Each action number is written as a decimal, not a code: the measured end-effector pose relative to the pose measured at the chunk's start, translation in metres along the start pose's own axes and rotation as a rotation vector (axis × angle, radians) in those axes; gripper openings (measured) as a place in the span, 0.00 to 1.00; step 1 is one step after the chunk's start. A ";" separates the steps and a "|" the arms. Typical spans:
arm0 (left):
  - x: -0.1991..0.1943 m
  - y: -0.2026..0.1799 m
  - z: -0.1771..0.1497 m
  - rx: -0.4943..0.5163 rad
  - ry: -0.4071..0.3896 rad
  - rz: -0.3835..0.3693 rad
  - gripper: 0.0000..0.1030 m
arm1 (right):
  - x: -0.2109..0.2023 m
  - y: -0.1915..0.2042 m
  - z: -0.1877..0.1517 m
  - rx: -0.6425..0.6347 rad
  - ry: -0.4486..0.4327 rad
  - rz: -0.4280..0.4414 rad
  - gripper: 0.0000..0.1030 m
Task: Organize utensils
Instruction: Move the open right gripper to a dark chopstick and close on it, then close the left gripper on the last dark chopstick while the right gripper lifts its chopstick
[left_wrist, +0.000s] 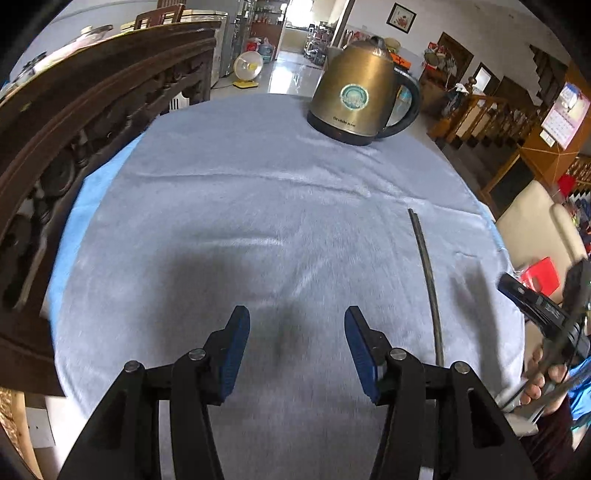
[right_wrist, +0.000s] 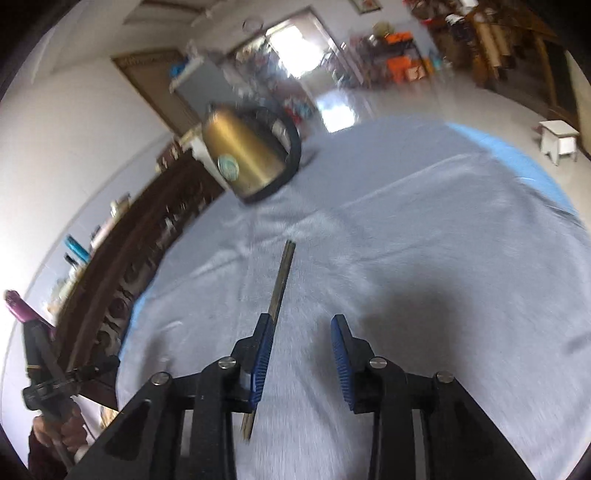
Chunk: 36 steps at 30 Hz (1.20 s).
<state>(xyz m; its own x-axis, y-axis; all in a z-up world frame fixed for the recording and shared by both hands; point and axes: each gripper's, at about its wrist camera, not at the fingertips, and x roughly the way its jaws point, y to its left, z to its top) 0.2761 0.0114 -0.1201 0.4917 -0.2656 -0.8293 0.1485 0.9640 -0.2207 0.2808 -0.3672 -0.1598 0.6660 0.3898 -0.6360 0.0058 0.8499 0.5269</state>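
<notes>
A single dark chopstick (left_wrist: 424, 273) lies flat on the grey tablecloth (left_wrist: 258, 206), near and right of the brass kettle (left_wrist: 360, 92). Both the left gripper (left_wrist: 295, 350) and right gripper (right_wrist: 301, 358) stand spread, pinching nothing. The step looks like a placement just finished; next calls for fetching another utensil.

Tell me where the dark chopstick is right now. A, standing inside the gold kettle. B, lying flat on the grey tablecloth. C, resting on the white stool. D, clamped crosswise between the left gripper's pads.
B: the chopstick lies flat on the tablecloth, well short of the kettle, and the left gripper is open over bare cloth with nothing between its pads.
</notes>
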 end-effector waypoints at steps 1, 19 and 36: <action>0.005 -0.002 0.003 0.004 0.005 0.005 0.53 | 0.015 0.005 0.007 -0.031 0.023 -0.009 0.34; 0.056 -0.020 0.039 0.069 0.024 -0.039 0.58 | 0.127 0.039 0.023 -0.246 0.119 -0.264 0.24; 0.060 -0.011 0.040 0.047 0.025 -0.017 0.58 | 0.142 0.065 0.032 -0.075 0.216 0.193 0.06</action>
<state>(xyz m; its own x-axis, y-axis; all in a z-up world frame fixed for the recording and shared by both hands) 0.3382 -0.0154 -0.1470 0.4671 -0.2813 -0.8383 0.1975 0.9573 -0.2112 0.3996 -0.2682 -0.1979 0.4751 0.6061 -0.6379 -0.1657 0.7736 0.6116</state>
